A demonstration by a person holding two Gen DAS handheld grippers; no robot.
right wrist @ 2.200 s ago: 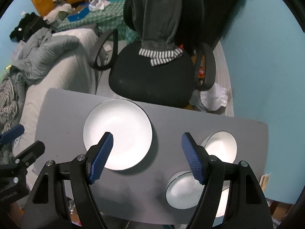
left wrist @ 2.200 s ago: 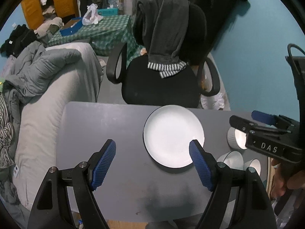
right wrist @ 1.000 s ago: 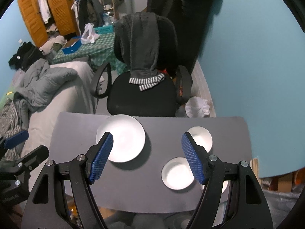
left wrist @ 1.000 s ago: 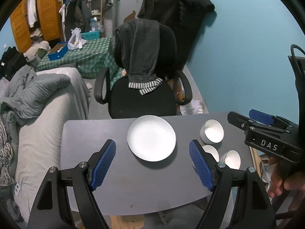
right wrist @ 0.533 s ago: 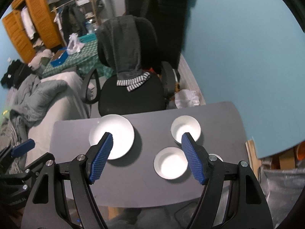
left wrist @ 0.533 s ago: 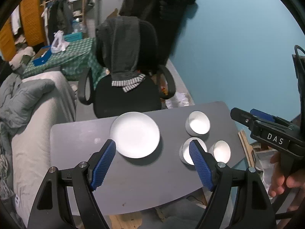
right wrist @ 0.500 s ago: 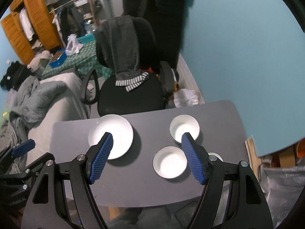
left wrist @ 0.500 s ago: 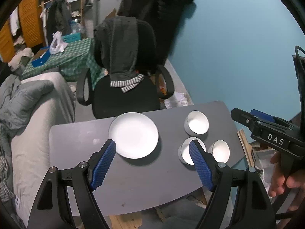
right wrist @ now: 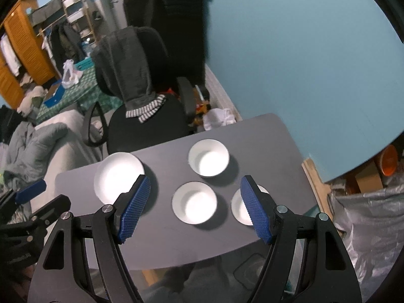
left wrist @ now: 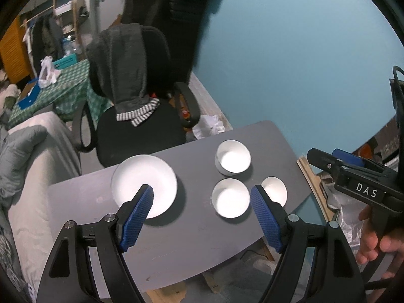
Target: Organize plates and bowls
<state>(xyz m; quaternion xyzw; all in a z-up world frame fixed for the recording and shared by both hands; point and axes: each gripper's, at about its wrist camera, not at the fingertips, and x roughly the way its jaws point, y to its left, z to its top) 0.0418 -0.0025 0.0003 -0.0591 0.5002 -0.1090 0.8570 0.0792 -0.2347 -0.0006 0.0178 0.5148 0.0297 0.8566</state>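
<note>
Looking down on a table point(left wrist: 202, 242), flat and grey, carrying all four white dishes. Seeing a chair point(left wrist: 136, 133) just behind it, pushed in close and wearing a grey top over its back.

Finding the plate point(left wrist: 144, 179) lying flat on the left part of the table, alone and well apart from the bowls. Probably waiting there as the bottom of a pile, being the widest dish.

Spotting three bowls on the right part, each sitting mouth up and apart from the others: a far bowl point(left wrist: 233, 159) near the back edge, a middle bowl point(left wrist: 231, 200) closer in, and a corner bowl point(left wrist: 274, 189) just beside that one, by the right edge. Probably stacking these one inside another soon, judging by the matching round shapes.

Holding the left gripper point(left wrist: 200, 192) high over the table, pads spread wide and pinching nothing, pointing between plate and middle bowl. Holding the right gripper point(right wrist: 194, 180) high too, pads spread wide around empty air, pointing down toward the middle bowl.

Likely hanging back up here for seeing every dish at once before choosing. Not touching any dish yet.
</note>
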